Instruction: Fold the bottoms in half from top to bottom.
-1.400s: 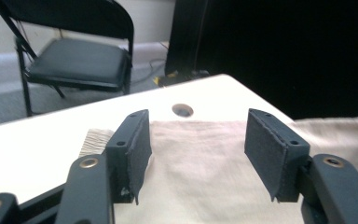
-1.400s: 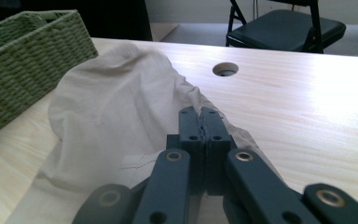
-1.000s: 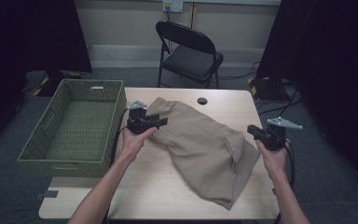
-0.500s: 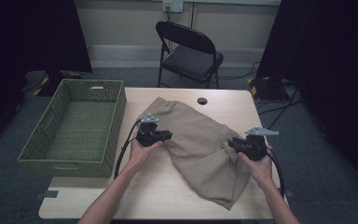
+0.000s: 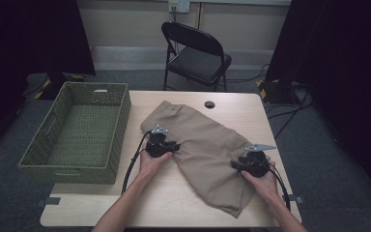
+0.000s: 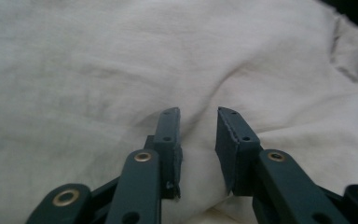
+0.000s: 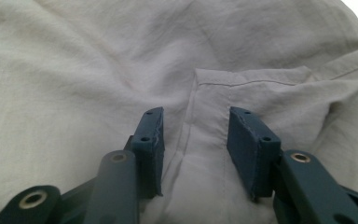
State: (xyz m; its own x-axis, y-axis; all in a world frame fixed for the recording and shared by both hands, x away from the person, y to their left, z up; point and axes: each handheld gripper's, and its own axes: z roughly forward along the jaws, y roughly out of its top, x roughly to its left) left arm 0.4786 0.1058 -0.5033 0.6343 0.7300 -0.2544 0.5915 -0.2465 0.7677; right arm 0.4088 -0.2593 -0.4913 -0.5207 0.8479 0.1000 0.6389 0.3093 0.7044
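Observation:
A tan garment (image 5: pixel 207 150) lies spread and creased across the middle of the wooden table (image 5: pixel 174 208). My left gripper (image 5: pixel 174 147) rests at the cloth's left edge, jaws parted a little over the pale fabric (image 6: pixel 98 70); a fold rises between them (image 6: pixel 198 135). My right gripper (image 5: pixel 236 166) sits at the cloth's right edge, open, with its jaws on either side of a stitched pocket seam (image 7: pixel 193 135). Neither is clamped on the fabric.
A green woven basket (image 5: pixel 121 121) stands on the table's left side, with nothing in it. A small black round grommet (image 5: pixel 209 104) sits near the far edge. A black folding chair (image 5: pixel 195 53) stands behind the table. Dark curtains flank the room.
Both grippers have moved toward me and inward along the cloth's edges. The right one came in from off the table's right edge onto the fabric.

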